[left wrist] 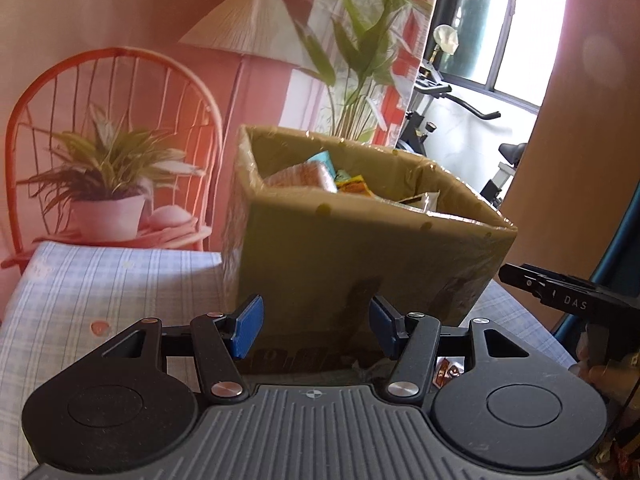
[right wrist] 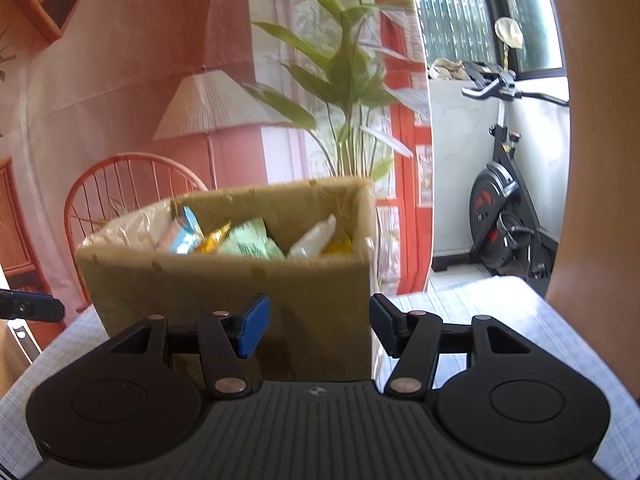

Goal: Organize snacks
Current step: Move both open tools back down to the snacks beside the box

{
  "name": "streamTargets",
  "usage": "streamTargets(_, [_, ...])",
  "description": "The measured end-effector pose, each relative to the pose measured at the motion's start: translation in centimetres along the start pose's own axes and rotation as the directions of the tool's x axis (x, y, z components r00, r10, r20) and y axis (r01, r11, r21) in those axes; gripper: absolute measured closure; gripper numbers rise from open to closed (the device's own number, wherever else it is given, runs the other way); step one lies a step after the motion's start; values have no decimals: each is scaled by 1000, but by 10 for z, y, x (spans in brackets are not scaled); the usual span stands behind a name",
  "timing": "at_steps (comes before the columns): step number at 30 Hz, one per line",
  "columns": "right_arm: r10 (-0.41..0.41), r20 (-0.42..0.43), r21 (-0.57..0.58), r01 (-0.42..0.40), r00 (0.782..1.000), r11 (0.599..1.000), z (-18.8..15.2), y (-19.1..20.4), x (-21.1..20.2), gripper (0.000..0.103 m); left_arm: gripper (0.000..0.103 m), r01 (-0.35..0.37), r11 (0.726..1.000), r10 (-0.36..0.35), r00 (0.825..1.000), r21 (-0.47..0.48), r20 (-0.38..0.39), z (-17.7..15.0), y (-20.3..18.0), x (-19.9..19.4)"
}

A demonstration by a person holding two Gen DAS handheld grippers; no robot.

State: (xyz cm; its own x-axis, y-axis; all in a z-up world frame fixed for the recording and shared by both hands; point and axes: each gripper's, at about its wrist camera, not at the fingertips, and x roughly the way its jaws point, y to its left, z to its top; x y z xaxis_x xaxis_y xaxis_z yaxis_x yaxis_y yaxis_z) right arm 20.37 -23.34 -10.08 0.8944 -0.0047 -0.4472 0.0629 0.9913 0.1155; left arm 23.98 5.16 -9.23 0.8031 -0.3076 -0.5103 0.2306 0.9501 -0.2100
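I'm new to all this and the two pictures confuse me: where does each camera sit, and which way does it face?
Left wrist: on the left gripper, looking forward at the box of snacks; its own open fingers show, and the right gripper at the right edge.
Right wrist: on the right gripper, facing the same box; its open fingers show.
Shared: box, snacks, checked tablecloth, exercise bike.
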Motion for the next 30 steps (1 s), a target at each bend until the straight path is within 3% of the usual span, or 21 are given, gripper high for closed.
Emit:
streamTargets(4, [3,-17,12,-3,1000,1000,-16,-1,-3,44,42,-23,1000,23,1000,16,-5,-14,-3,-1])
streamTargets(13, [10,-53,-41,-12,999,999,-44,5,-6,44,42,-1,998,3,1000,56,-26,-39,-18,3])
streamTargets(30, [14,-128,-29,-18,992,999,-86,-4,4,44,42,-20,1000,22,996,15,-84,-70,-16,14])
